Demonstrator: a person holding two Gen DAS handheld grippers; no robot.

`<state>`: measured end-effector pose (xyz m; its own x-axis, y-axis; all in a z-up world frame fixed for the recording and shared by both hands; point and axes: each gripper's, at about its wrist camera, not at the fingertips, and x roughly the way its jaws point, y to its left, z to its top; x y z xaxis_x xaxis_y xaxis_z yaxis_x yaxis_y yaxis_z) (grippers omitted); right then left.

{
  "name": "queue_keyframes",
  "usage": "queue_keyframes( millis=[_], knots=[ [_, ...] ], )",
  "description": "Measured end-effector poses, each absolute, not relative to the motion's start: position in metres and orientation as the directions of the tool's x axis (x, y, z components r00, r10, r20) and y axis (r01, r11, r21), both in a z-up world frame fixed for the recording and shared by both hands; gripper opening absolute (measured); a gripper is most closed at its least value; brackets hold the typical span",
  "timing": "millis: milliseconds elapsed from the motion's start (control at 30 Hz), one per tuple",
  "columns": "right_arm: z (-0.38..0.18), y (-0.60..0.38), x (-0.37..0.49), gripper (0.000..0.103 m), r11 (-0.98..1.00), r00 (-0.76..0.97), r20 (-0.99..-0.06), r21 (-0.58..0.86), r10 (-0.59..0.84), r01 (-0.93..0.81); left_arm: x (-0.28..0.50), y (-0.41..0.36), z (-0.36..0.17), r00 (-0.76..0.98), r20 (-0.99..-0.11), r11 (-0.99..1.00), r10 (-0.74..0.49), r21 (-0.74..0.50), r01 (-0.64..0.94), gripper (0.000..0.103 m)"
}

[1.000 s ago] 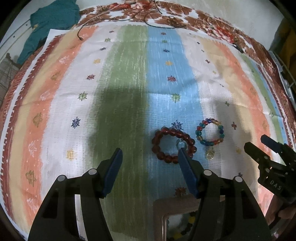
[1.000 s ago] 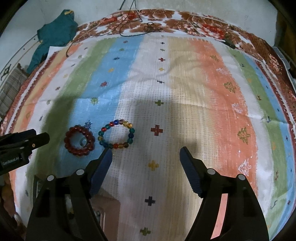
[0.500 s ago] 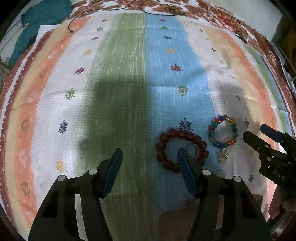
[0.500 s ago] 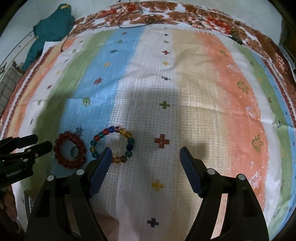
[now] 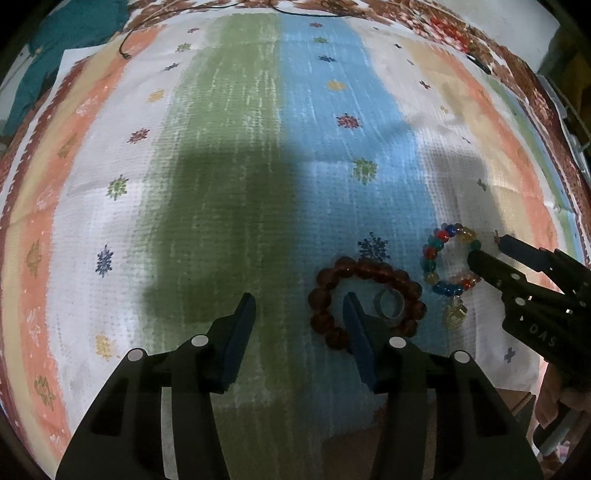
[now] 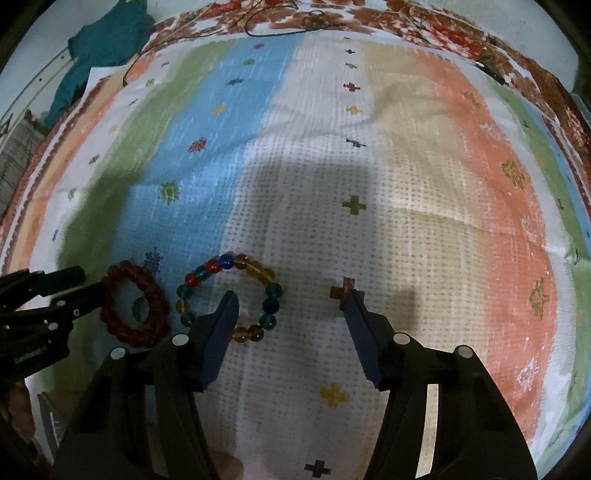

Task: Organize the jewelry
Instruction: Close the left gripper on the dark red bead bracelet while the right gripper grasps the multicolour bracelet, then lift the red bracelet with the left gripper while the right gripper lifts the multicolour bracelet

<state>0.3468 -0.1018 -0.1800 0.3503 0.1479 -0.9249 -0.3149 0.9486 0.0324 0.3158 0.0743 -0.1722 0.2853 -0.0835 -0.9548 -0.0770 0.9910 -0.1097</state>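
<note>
A brownish box (image 5: pixel 354 443) shows only as a dim corner at the bottom edge of the left wrist view, behind the left tongs (image 5: pixel 299 314); its contents cannot be made out.

The landmark is the red bracelet (image 5: pixel 365 295), a ring of dark red beads lying flat on the striped cloth (image 5: pixel 229 147), on its blue stripe. Inside the red bracelet lies a small ring (image 5: pixel 389 304), blurred and hard to read in the right wrist view. Just right of the red bracelet, not touching it, lies the mixed bracelet (image 6: pixel 229 295) of blue, red, amber and green beads, on the white stripe. A yellowish charm (image 5: pixel 455 314) hangs off its near side in the left wrist view; in the right wrist view the charm is hidden behind the right tongs (image 6: pixel 291 308).

The left tongs stand wide apart and hold nothing; their right finger overlaps the near rim of the red bracelet, though contact cannot be told. The right tongs are also spread wide and empty, their left finger reaching into the mixed bracelet's loop over its near beads.

Far beyond the red bracelet, a teal garment (image 6: pixel 99 48) and a thin cable (image 6: pixel 280 33) lie at the cloth's far edge.
</note>
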Motion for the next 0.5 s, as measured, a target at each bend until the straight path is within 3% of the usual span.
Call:
queue_keyframes(
  millis=[167,233,300,333,500],
  knots=[
    [-0.186,-0.102,0.348,0.050,0.947,0.353,-0.927,0.003,0.123,-0.322,0.319,0.070,-0.178,0.278,-0.959,0.994,-0.061,-0.083,-0.066,0.034],
    [-0.186,-0.104,0.347,0.040,0.946,0.357,-0.927,-0.008,0.114,-0.323,0.318,0.069,-0.181,0.277,-0.959,0.995,-0.060,-0.078,-0.054,0.026],
    [-0.185,-0.107,0.348,0.017,0.947,0.351,-0.928,0.009,0.128,-0.322,0.317,0.070,-0.182,0.276,-0.960,0.997,-0.043,-0.060,-0.053,0.013],
    [-0.185,-0.110,0.348,0.012,0.948,0.346,-0.928,0.021,0.137,-0.318,0.316,0.071,-0.182,0.276,-0.960,0.996,-0.043,-0.061,-0.058,0.013],
    [-0.176,-0.114,0.339,0.010,0.945,0.379,-0.914,0.017,0.147,-0.325,0.312,0.072,-0.175,0.282,-0.959,0.998,-0.021,-0.038,-0.055,0.013]
  ],
)
